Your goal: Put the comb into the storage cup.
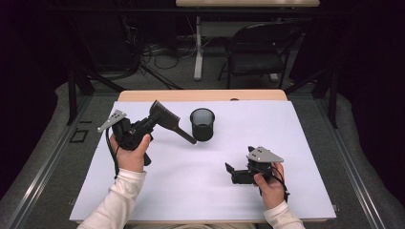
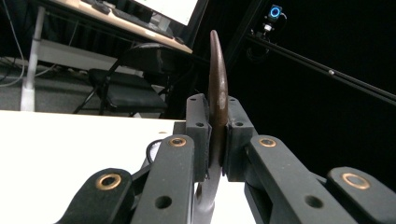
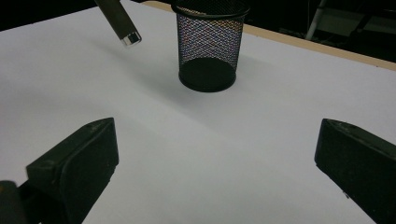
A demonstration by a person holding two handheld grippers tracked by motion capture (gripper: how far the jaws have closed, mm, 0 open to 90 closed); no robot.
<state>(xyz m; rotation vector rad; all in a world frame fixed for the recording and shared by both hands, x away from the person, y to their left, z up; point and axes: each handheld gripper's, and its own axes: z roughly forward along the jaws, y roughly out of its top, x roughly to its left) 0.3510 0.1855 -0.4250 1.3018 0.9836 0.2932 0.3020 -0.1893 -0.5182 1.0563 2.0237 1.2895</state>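
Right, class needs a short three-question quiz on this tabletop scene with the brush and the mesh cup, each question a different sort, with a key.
1. True or false: the left gripper is shut on the brush.
2. Multiple choice: where does the mesh pen cup stand? A) upright on the white table cover; B) tipped on its side; C) held in the right gripper.
3. Fill in: the jaws of the right gripper stand ____, with nothing between them.

Key:
1. True; the left gripper view shows both jaws pressed against the brush.
2. A.
3. Open; the right gripper view shows them wide apart over bare cover.
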